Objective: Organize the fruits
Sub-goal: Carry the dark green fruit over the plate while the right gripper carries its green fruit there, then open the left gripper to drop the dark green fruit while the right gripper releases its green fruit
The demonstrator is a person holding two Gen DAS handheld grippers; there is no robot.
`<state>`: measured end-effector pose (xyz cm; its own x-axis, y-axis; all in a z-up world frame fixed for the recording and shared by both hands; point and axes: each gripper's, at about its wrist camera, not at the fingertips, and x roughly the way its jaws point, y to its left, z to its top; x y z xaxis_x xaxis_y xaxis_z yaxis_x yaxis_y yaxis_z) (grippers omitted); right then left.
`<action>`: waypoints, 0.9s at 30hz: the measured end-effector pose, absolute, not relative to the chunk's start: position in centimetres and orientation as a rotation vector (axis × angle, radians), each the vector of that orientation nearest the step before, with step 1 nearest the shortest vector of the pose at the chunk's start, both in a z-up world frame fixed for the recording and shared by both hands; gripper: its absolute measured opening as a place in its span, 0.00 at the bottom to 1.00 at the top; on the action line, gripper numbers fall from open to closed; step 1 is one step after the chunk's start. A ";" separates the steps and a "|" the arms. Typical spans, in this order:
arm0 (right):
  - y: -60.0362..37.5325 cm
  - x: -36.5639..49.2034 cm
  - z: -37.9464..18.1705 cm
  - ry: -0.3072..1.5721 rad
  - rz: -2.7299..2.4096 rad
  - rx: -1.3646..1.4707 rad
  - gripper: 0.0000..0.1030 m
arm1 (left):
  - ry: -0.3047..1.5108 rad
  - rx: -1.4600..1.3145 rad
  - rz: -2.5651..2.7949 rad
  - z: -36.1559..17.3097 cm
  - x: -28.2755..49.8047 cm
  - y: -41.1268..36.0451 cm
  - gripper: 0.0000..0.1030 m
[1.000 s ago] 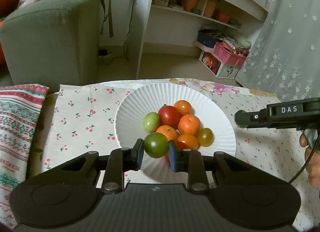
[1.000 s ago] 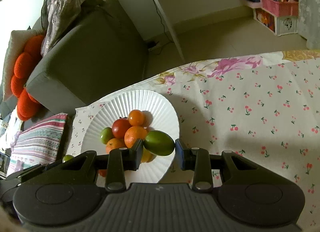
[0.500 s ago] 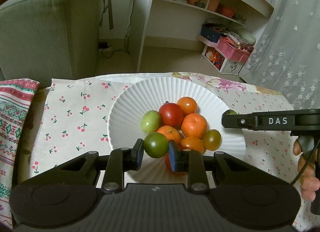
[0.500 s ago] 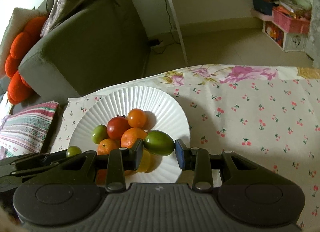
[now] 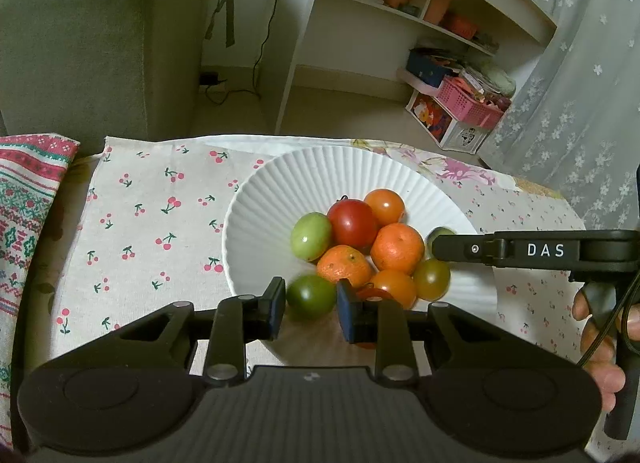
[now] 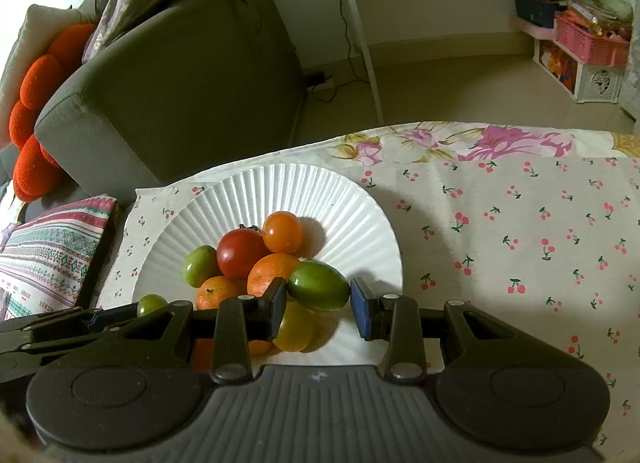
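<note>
A white ribbed paper plate [image 5: 320,171] [image 6: 360,219] holds a pile of small fruits: a red tomato [image 5: 352,222], oranges, a light green fruit [image 5: 310,236]. My left gripper [image 5: 311,305] stands over the plate's near edge with a dark green tomato [image 5: 311,295] between its fingers, a small gap showing at each side. My right gripper [image 6: 319,303] hovers over the plate's right side with an oval green fruit [image 6: 318,290] against its left finger; a gap shows at the right finger [image 6: 362,313]. The right gripper also shows in the left wrist view [image 5: 440,247].
The plate sits on a cherry-print tablecloth [image 6: 520,231] near the table's far edge. A striped cloth [image 5: 24,199] lies at the left. A grey sofa [image 5: 100,43] and white shelves [image 5: 400,3] stand beyond the table.
Both grippers have moved in over the plate. The jaws of both have widened, so the green tomato and the oval green fruit sit looser between the fingers.
</note>
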<state>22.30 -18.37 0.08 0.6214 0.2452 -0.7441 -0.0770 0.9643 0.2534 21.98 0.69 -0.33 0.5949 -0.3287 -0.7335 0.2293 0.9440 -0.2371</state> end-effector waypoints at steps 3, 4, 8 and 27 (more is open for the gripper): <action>-18.5 22.3 0.2 0.882 0.188 0.221 0.33 | 0.866 -0.123 -0.323 -0.1 21.9 0.9 0.19; -18.7 22.3 0.3 0.882 0.191 0.233 0.33 | 0.865 -0.125 -0.323 -0.1 21.9 1.0 0.19; -18.9 22.3 0.6 0.880 0.189 0.257 0.33 | 0.862 -0.150 -0.321 0.2 21.8 1.5 0.19; -17.5 20.5 2.2 0.877 0.248 0.225 0.39 | 0.858 -0.092 -0.233 1.8 20.1 1.7 0.28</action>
